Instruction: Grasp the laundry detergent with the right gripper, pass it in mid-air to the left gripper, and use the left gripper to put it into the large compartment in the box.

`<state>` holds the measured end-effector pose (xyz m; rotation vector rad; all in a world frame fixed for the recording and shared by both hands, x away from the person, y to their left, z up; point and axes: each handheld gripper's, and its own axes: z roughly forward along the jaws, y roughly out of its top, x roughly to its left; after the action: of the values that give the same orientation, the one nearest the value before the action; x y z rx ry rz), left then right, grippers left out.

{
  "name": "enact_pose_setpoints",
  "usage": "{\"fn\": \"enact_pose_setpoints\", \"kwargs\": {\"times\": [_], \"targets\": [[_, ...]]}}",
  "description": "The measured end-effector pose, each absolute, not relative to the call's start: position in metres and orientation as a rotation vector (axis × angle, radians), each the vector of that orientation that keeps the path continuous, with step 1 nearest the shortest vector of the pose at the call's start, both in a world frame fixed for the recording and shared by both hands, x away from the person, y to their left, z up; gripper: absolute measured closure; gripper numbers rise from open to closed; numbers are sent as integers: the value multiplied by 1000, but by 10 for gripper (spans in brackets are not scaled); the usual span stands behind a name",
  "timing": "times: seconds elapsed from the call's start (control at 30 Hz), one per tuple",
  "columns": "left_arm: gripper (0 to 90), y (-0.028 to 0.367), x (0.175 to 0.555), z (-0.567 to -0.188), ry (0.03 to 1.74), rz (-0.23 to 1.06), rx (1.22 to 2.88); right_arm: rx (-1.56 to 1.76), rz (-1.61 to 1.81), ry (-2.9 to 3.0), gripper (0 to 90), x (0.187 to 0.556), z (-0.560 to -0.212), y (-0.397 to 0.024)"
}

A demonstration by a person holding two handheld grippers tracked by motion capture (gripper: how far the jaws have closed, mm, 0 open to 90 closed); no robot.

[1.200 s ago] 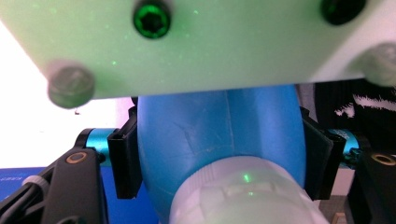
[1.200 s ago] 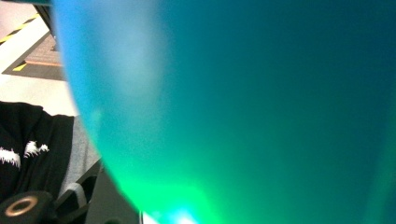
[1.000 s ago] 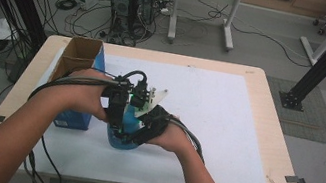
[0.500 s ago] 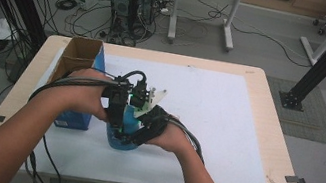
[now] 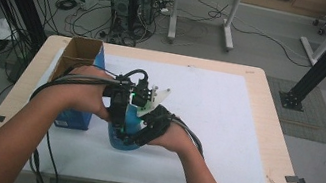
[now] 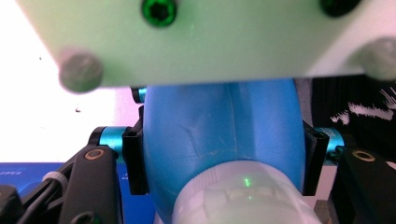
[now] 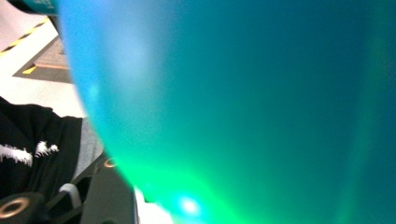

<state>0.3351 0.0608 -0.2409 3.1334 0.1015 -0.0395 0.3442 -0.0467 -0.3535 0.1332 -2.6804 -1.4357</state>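
High view: blue bottle (image 5: 123, 135) upright, neck up, between both tongs.

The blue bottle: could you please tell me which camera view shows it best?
The left gripper view: the blue bottle is sharp there, white cap nearest, gripped between two black jaws. The right gripper view gives a blurred blue-green surface; the high view shows its lower part between the hands.
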Motion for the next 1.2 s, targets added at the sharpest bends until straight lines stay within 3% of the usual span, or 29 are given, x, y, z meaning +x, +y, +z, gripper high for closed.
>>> {"fn": "enact_pose_setpoints", "kwargs": {"times": [0.13,0.17,0.37,0.9,1.03,1.2], "targets": [[380,62,337,-235,116,-105,3148,161,-1463,-2701,310,349,-353,-52],[380,62,335,-235,155,-25,3123,126,-1454,-2700,308,347,-352,-54],[380,64,336,-229,166,-49,3137,62,-1434,-2718,232,346,-345,-68],[379,79,344,-206,331,-76,3128,78,-1280,-2868,203,348,-321,-98],[379,86,346,-196,381,-78,3115,41,-1212,-2915,139,347,-316,-103],[379,93,348,-185,433,-72,3091,33,-1156,-2938,138,347,-309,-110]]}}
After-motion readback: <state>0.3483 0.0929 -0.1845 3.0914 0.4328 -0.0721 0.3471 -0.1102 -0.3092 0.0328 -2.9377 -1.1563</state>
